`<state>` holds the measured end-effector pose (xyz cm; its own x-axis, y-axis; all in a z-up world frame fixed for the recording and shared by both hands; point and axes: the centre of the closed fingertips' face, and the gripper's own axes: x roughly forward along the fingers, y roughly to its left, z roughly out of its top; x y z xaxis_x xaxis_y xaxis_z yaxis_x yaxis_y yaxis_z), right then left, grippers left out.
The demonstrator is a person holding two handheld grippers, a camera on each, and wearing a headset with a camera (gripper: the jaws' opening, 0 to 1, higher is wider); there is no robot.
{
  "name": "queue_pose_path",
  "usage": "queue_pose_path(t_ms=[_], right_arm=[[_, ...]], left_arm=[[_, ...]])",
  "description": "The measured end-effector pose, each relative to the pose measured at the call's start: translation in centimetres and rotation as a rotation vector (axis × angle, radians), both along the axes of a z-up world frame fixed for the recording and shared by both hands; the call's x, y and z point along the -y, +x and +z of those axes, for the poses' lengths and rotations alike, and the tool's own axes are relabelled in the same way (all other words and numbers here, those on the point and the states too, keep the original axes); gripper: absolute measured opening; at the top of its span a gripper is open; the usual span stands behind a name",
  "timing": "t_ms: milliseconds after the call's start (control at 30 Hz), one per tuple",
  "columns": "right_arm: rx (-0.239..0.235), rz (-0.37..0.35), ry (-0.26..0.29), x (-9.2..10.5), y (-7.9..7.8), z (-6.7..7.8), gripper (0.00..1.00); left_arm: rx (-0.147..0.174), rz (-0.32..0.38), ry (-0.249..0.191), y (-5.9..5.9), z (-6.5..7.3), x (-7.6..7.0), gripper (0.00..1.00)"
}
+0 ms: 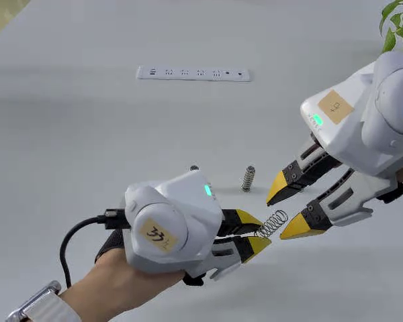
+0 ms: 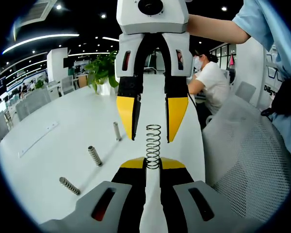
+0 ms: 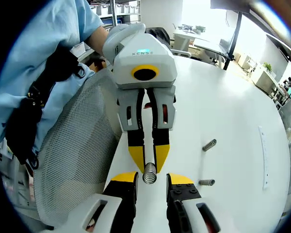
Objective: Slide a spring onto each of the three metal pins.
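My left gripper (image 1: pixel 260 231) is low in the head view, shut on one end of a loose metal spring (image 1: pixel 273 223) that sticks out past its yellow tips. In the left gripper view the spring (image 2: pixel 153 145) rises straight from the shut jaws. My right gripper (image 1: pixel 280 216) faces it, open, one yellow fingertip on each side of the spring's free end without clamping it. On the table stand a bare pin (image 2: pixel 117 131) and two pins wearing springs (image 2: pixel 94 155) (image 2: pixel 69 185). One sprung pin (image 1: pixel 248 178) stands just behind the grippers.
A white power strip (image 1: pixel 193 73) lies far back on the white table (image 1: pixel 87 134). A leafy plant (image 1: pixel 399 23) sits at the top right corner. A mesh chair (image 2: pixel 242 155) stands by the table's edge, and a person (image 2: pixel 208 82) is seated beyond it.
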<state>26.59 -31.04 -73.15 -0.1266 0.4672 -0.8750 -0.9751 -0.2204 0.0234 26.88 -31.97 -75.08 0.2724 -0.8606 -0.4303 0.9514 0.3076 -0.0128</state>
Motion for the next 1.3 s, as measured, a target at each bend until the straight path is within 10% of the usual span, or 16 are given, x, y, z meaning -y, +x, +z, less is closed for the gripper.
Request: queue_pose_path(t_ms=[1300], right_arm=[[-0.025,0.034,-0.035,-0.18,-0.87,-0.62,0.08]], left_arm=[[0.003,0.008,-0.048,-0.04,0.75,0.87,0.06]])
